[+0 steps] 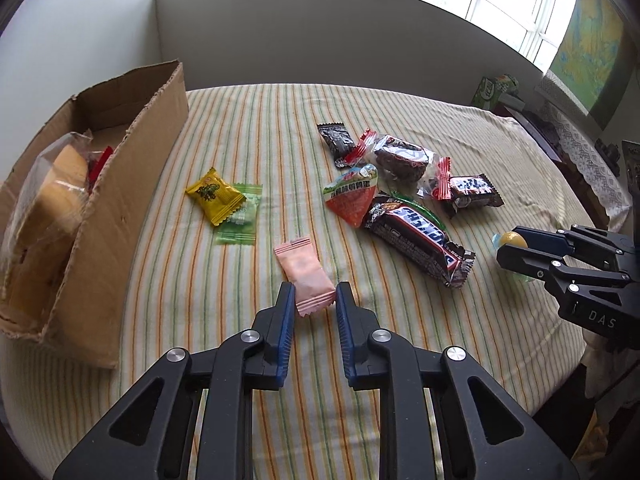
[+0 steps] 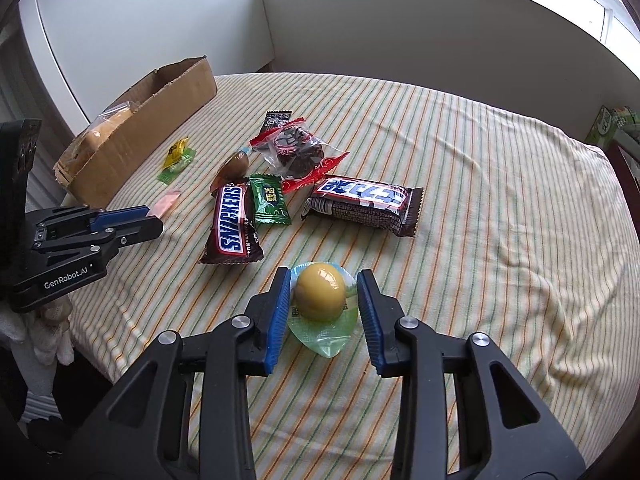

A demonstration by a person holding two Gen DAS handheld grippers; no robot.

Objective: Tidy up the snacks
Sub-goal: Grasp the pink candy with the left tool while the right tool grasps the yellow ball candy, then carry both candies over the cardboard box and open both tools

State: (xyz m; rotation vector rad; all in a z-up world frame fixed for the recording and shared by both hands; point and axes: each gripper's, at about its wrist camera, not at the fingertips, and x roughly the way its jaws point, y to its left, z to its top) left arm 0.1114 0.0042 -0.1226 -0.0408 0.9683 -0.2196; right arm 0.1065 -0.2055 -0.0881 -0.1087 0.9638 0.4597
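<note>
"SNICKERS" in white letters on blue, on the brown chocolate bar (image 2: 233, 225) lying ahead and to the left of the right claw (image 2: 324, 280). "GenRobot.AI" in white on the black body of the left claw (image 2: 154, 222), seen at the left edge of the right wrist view. "DAS" in pale letters on the body of the right claw (image 1: 510, 250), seen at the right of the left wrist view. Chinese characters on the green candy wrapper (image 2: 269, 200) just right of the bar and on the orange triangle packet (image 1: 352, 194); not readable with certainty.
</note>
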